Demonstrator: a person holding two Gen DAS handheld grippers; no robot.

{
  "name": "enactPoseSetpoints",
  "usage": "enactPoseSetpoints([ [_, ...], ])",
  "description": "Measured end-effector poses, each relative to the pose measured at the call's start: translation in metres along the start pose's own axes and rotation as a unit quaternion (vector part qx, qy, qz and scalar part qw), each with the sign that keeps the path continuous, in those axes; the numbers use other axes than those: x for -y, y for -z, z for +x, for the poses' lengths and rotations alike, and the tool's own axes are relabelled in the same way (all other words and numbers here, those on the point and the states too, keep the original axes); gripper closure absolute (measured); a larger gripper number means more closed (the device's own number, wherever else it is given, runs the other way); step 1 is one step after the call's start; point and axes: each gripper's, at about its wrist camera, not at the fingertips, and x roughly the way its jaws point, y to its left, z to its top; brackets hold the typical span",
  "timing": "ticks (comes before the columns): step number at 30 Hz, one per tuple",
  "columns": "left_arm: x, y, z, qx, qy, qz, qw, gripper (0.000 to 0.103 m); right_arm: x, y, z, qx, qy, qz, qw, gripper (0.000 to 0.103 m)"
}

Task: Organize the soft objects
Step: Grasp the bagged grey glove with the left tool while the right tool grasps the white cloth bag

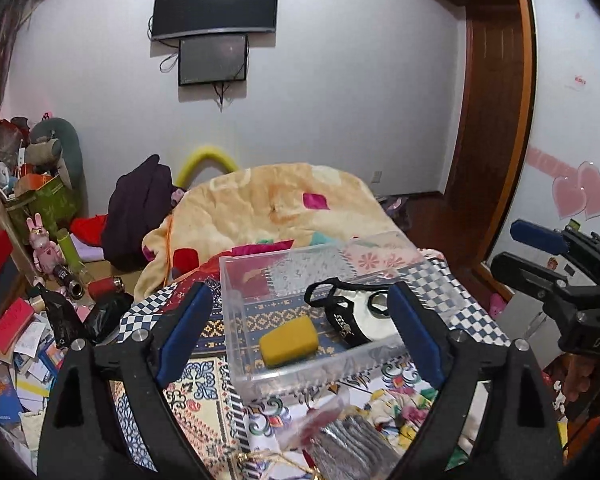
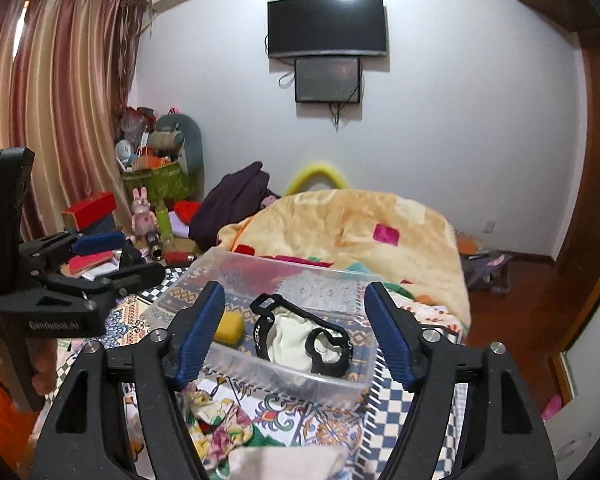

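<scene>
A clear plastic box (image 1: 236, 320) (image 2: 260, 376) sits on a patterned bedspread. Inside lie a yellow sponge (image 1: 288, 341) (image 2: 229, 328) and a cream cloth with black straps (image 1: 354, 312) (image 2: 296, 338). My left gripper (image 1: 300, 332) is open and empty, jaws wide on either side of the box. My right gripper (image 2: 296, 336) is open and empty, just above the box's near wall. A floral cloth (image 2: 220, 428) (image 1: 400, 412) and a grey textured pouch (image 1: 352, 448) lie in front of the box. A pale cloth (image 2: 284, 462) lies at the bottom edge.
An orange-cream blanket (image 1: 284, 200) (image 2: 360, 224) is heaped behind the box. The right gripper shows at the right of the left wrist view (image 1: 560, 280); the left gripper shows at the left of the right wrist view (image 2: 80, 276). Cluttered boxes and toys (image 1: 40, 240) fill the left floor.
</scene>
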Motion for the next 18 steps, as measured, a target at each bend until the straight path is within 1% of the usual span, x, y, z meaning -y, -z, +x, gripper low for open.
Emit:
enactPoseSetpoints([
  [3, 0.002, 0.01, -0.011, 0.0, 0.007, -0.001, 1.0, 0.011, -0.001, 0.011, -0.005, -0.006, 0.001, 0.001, 1.0, 0.031],
  [6, 0.005, 0.021, -0.013, -0.011, 0.009, 0.002, 0.9999, 0.011, -0.004, 0.026, -0.004, -0.024, 0.003, 0.001, 1.0, 0.031],
  [11, 0.013, 0.048, -0.009, -0.044, 0.017, 0.003, 0.9989, 0.011, -0.008, 0.057, 0.003, -0.065, -0.005, 0.005, 0.998, 0.03],
  [14, 0.018, 0.067, -0.003, -0.064, 0.012, 0.007, 0.9979, 0.011, -0.012, 0.075, 0.006, -0.09, -0.007, 0.004, 0.996, 0.03],
  [18, 0.015, 0.091, 0.008, -0.097, 0.028, -0.015, 0.9948, 0.011, -0.013, 0.097, 0.015, -0.127, -0.018, 0.017, 0.992, 0.03],
])
